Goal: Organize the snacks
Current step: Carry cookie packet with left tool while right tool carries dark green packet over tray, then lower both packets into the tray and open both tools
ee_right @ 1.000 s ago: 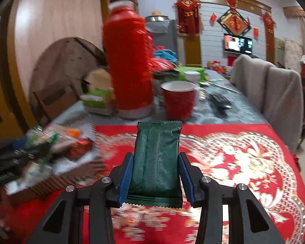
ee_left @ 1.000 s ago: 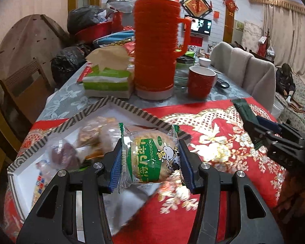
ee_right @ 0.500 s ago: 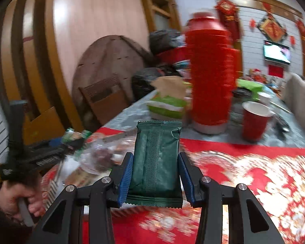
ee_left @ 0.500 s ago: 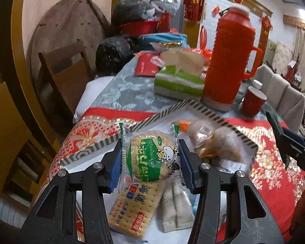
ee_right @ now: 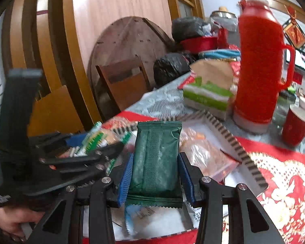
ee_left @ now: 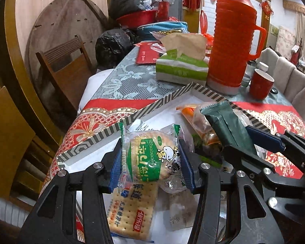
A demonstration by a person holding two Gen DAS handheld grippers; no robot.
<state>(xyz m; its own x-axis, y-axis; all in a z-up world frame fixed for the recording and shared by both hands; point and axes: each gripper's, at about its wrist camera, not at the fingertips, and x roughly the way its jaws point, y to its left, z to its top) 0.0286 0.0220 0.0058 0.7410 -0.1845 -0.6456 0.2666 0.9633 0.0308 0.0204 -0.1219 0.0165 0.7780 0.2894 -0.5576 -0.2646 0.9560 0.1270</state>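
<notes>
While you look along the left wrist view, your left gripper [ee_left: 151, 163] is clenched on a green-and-white biscuit packet [ee_left: 150, 159], held above the near part of the striped-edged tray [ee_left: 103, 137]. Several snacks already lie in that tray: a flat cracker pack [ee_left: 132, 209] directly under the held packet, a pale wrapped piece [ee_left: 180, 209] beside it, and clear bags with orange and brown contents [ee_left: 201, 120] toward the tray's far right corner. Your right gripper [ee_left: 242, 136] enters from the right with a dark green packet [ee_left: 227, 124] over the same tray. A red thermos [ee_left: 231, 38], a tissue pack [ee_left: 182, 69] and a red cup [ee_left: 260, 86] stand past the tray's far edge and seem no part of the job.

Seen from the right wrist view, your right gripper [ee_right: 155, 174] grasps the dark green packet [ee_right: 156, 162] upright between its blue pads, over the tray's near right part [ee_right: 233, 148]. The left gripper [ee_right: 87, 150] shows blurred at left with its packet.

By my judgement most of the sorting is done; both held packets still need setting down. No loose snack shows on the red cloth [ee_right: 284, 179].
</notes>
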